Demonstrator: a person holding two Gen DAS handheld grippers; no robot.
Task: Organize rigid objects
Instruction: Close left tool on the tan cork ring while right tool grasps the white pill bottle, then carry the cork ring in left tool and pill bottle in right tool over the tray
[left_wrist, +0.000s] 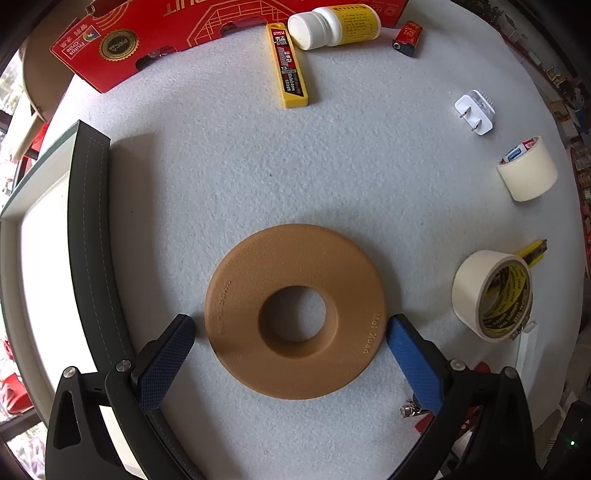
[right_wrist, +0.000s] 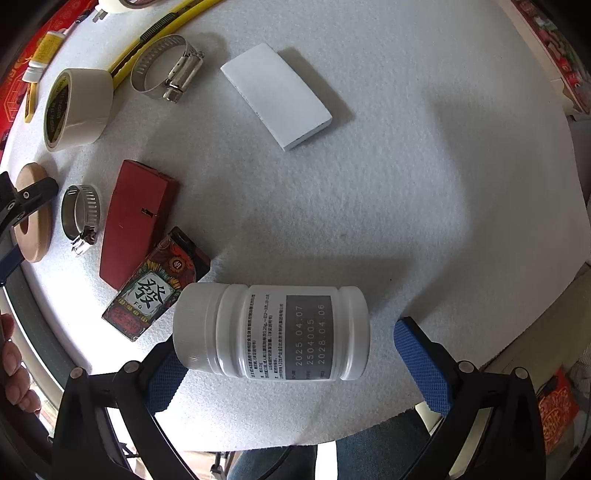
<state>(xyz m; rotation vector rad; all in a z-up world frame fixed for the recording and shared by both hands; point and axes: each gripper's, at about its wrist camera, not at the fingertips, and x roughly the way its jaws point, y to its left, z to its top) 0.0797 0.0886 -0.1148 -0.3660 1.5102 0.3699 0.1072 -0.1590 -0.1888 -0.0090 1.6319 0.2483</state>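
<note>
In the lower centre of the left wrist view, the left gripper (left_wrist: 290, 332) is straddling the stiff, grainy, light-looking tan ring (left_wrist: 294, 311) wide open, gripping nothing, its outer rim looking the surest hold.

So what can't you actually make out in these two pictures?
- Left wrist view: the yellow tool behind the tape roll is mostly hidden.
- Left wrist view: the tray runs off the left edge.
- Right wrist view: the white bottle small label print is unreadable.
</note>
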